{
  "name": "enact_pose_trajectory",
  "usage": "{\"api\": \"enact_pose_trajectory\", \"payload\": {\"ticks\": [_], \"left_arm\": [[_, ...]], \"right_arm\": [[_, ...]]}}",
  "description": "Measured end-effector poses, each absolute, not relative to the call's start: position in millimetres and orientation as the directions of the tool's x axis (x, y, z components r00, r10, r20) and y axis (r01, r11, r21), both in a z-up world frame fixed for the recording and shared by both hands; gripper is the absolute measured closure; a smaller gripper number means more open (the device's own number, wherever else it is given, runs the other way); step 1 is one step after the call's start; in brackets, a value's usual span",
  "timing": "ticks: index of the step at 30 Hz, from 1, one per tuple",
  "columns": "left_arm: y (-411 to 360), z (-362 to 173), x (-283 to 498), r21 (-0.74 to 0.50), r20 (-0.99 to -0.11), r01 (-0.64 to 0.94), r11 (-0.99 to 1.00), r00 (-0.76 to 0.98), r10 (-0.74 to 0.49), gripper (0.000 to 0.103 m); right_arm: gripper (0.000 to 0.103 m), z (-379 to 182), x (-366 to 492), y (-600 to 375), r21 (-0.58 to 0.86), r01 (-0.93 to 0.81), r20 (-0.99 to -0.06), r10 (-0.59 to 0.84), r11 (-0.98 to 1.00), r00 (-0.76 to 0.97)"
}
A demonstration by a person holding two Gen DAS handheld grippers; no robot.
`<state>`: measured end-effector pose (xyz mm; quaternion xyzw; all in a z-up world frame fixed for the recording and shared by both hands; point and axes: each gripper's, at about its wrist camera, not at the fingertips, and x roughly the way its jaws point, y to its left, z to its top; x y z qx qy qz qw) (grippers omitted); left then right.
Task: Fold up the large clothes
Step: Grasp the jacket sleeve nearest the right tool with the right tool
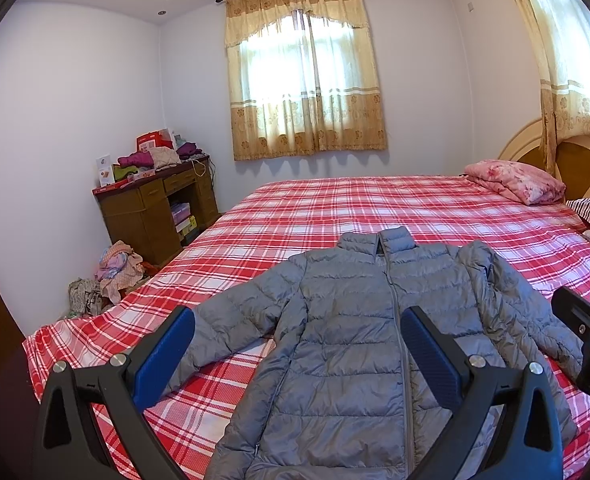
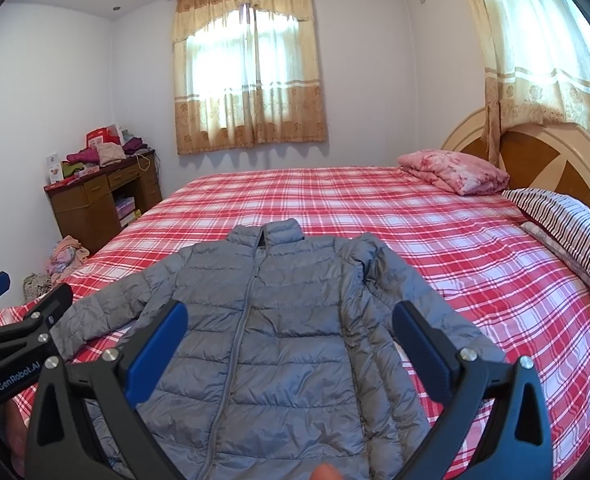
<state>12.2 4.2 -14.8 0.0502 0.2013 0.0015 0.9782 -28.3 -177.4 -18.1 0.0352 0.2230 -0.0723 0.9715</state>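
A grey quilted puffer jacket [image 1: 347, 332] lies flat, front up and zipped, on the red plaid bed [image 1: 335, 208]; its collar points toward the window. It also shows in the right wrist view [image 2: 279, 320]. One sleeve stretches out to the left; the other is folded down along the right side. My left gripper [image 1: 297, 340] is open and empty above the jacket's lower left part. My right gripper [image 2: 289, 336] is open and empty above the jacket's lower middle. The right gripper shows at the right edge of the left wrist view [image 1: 587, 332].
A folded pink quilt [image 2: 455, 170] and striped pillows [image 2: 567, 228] lie by the headboard at the right. A cluttered wooden desk [image 2: 99, 196] and a pile of clothes on the floor [image 2: 65, 256] stand left of the bed.
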Motion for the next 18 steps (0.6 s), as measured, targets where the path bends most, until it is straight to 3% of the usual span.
{"api": "enact_pose_trajectory", "payload": {"ticks": [18], "left_arm": [[-21.8, -59.3, 58.6, 0.115, -0.472, 0.096, 0.989, 0.881, -0.03, 0.001]], "right_arm": [[0.0, -69.7, 14.2, -248.6, 0.049, 0.299, -0.552, -0.223, 0.953, 0.803]]}}
